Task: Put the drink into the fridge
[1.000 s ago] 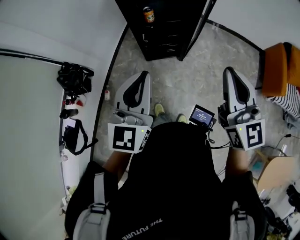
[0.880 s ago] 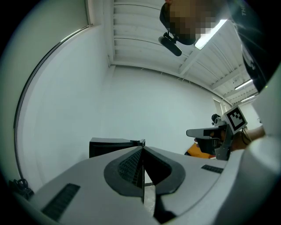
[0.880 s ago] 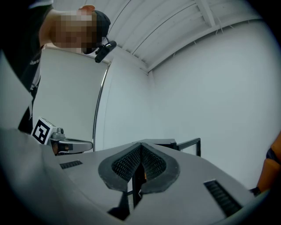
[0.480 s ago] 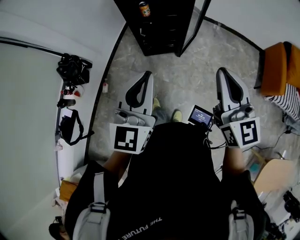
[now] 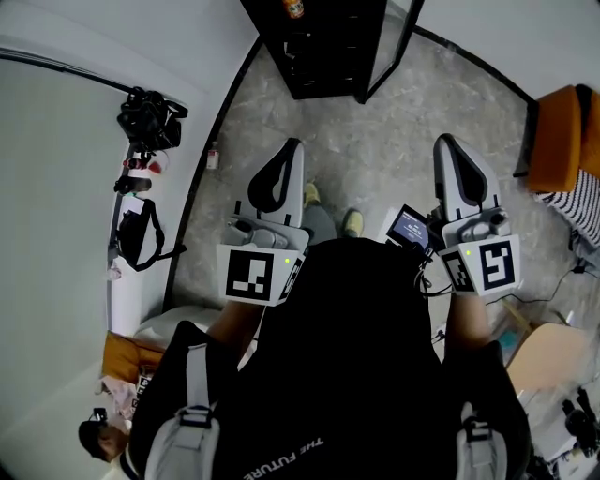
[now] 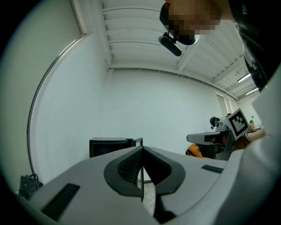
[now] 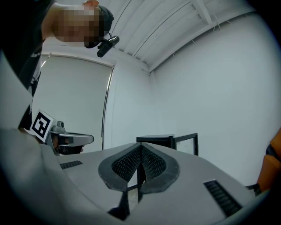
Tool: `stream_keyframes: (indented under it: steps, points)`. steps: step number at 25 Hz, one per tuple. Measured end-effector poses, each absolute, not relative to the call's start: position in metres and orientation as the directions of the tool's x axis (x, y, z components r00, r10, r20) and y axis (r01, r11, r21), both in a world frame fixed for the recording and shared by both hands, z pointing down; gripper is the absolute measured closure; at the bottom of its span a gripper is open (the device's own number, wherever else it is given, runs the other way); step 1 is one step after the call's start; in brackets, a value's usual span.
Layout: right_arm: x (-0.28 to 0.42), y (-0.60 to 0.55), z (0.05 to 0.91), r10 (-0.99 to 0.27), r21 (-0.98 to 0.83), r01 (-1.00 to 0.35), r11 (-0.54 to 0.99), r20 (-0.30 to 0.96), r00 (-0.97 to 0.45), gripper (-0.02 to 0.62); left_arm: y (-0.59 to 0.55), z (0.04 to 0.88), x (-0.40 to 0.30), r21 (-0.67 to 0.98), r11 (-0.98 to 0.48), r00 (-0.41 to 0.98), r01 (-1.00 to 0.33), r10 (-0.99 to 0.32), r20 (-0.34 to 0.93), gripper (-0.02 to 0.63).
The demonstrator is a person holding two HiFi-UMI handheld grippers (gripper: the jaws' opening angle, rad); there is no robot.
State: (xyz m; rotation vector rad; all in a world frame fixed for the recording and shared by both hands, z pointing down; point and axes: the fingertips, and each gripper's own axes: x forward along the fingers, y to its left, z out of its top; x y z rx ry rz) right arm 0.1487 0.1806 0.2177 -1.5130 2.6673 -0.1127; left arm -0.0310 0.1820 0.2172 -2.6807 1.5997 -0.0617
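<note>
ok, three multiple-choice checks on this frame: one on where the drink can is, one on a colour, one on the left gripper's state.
1. Where is the orange can?
A) on the floor by the shoes
B) on a shelf in the fridge
C) on the orange seat

2. What colour is the fridge?
A) white
B) orange
C) black

3. How is the left gripper?
A) shut, empty
B) open wide
C) shut on the can

Answers:
1 B: the head view shows the can inside the open fridge at the top edge.
2 C: its body and shelves are black.
3 A: in the left gripper view the jaws meet with nothing between them.
</note>
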Motion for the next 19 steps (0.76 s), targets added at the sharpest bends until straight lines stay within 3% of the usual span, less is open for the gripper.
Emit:
stream_keyframes:
  steps: [19]
  points:
    - [0.200, 0.198, 0.218, -0.901, -0.073, -0.899, 0.433, -0.028, -0.432, 0.581, 0.182, 0.213, 0.010, -0.049, -0.522, 0.522, -0.852, -0.853, 0.007, 0.594]
